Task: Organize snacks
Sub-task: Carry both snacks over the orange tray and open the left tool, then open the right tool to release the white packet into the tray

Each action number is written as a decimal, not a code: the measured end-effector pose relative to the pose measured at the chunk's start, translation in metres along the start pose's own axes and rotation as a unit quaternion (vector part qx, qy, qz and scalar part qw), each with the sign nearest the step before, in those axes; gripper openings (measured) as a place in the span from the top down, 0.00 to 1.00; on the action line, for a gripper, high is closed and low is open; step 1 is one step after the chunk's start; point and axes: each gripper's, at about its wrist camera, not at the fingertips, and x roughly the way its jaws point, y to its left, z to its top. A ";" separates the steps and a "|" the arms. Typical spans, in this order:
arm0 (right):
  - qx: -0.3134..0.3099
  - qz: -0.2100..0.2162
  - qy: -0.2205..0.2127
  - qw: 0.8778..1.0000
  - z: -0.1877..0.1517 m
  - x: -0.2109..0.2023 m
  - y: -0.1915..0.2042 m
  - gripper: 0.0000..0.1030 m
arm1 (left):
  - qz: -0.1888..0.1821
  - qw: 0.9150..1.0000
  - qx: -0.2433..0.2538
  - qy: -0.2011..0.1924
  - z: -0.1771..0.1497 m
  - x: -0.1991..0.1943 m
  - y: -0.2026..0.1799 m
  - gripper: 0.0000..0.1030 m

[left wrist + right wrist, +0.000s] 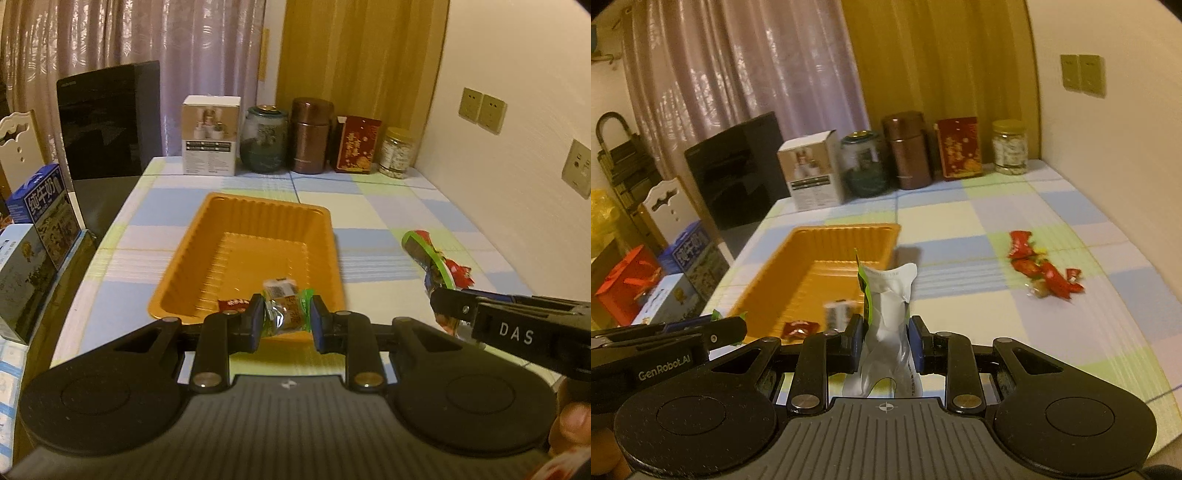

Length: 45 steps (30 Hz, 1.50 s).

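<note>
We are carrying snacks to the orange tray (207, 236) — left gripper (286, 319) clamping a green-wrapped candy (284, 314), right gripper (885, 341) clamping a white pouch (888, 314) — next, releasing over it.

Left wrist view: camera sits behind and above the left claw (286, 319), facing forward along its fingers, low and close over the near end of the ribbed orange plastic tray (255, 218) on the checked pastel tabletop (388, 206).

Right wrist view: same mounting behind the right claw (884, 341), facing forward, with the tray (846, 230) ahead and left.

Shared: tray, tabletop (997, 206), and the row of jars and boxes beyond the claws, including the brown metal canister (310, 134) (907, 149).
</note>
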 end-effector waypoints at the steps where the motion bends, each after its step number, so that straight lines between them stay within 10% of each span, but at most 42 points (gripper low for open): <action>1: -0.002 0.002 0.000 1.000 0.001 0.002 0.003 0.74 | 0.001 1.000 -0.002 0.000 0.002 0.000 0.003 0.77; 45: 0.025 0.049 0.067 0.996 0.032 0.150 0.026 0.74 | 0.009 0.997 0.006 0.070 0.038 0.140 0.077 0.69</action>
